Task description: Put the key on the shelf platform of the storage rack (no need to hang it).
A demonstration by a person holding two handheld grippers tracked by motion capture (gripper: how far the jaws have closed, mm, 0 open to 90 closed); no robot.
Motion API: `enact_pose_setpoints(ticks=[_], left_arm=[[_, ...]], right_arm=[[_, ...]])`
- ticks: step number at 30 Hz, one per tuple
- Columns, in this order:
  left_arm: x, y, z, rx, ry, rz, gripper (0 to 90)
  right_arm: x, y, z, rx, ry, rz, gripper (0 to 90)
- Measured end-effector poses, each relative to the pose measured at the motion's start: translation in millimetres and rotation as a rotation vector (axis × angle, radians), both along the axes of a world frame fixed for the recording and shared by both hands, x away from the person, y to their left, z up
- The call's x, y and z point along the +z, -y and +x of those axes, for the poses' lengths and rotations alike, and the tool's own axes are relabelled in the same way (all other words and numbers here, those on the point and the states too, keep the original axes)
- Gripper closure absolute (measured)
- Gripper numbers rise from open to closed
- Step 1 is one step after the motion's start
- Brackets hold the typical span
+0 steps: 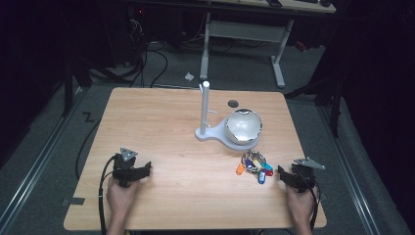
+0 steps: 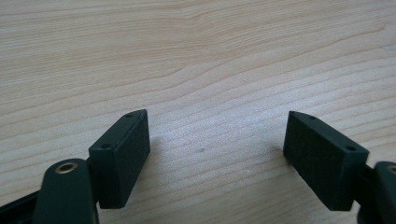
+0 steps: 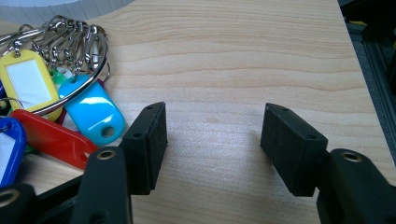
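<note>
Key-tag bunch [image 1: 254,163] on metal ring, lying flat on table [image 1: 161,122], front right, near white stand [image 1: 206,128] with shiny bowl [image 1: 242,126].
Right gripper [image 1: 281,172] just beside bunch, jaws wide, empty; left gripper [image 1: 148,168] well apart, jaws wide over bare wood.

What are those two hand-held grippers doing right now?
Left hand-held gripper: open, holding nothing.
Right hand-held gripper: open, holding nothing, beside the key tags.

Yellow, blue and red key tags [image 3: 56,112]; black claws.
</note>
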State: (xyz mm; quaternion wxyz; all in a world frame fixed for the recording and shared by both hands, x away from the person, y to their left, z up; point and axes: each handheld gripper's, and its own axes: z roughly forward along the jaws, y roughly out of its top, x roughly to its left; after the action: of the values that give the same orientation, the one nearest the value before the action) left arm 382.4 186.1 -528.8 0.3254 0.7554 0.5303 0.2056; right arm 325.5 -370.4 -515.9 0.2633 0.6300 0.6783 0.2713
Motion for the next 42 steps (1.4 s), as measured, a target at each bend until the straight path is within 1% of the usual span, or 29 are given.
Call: enact_pose_setpoints(ticks=[4,10,34,42], left_arm=[[0.0,-0.1,0.0,-0.001,0.0,-0.001,23.1],[0.1,-0.4,-0.2,-0.002,-0.002,0.0,23.1],[0.0,-0.5,-0.1,0.001,0.0,-0.004,22.9],[0.2,-0.6,-0.1,0.0,-0.002,-0.001,23.0]], right_arm=[[-0.2,0.1,0.3,0.006,0.003,-0.007,40.6],[-0.1,-0.5,0.0,0.001,0.0,-0.004,40.2],[0.1,-0.7,-0.3,0.015,-0.003,-0.01,37.8],[0.2,-0.4,-0.9,0.016,-0.003,-0.001,38.6]])
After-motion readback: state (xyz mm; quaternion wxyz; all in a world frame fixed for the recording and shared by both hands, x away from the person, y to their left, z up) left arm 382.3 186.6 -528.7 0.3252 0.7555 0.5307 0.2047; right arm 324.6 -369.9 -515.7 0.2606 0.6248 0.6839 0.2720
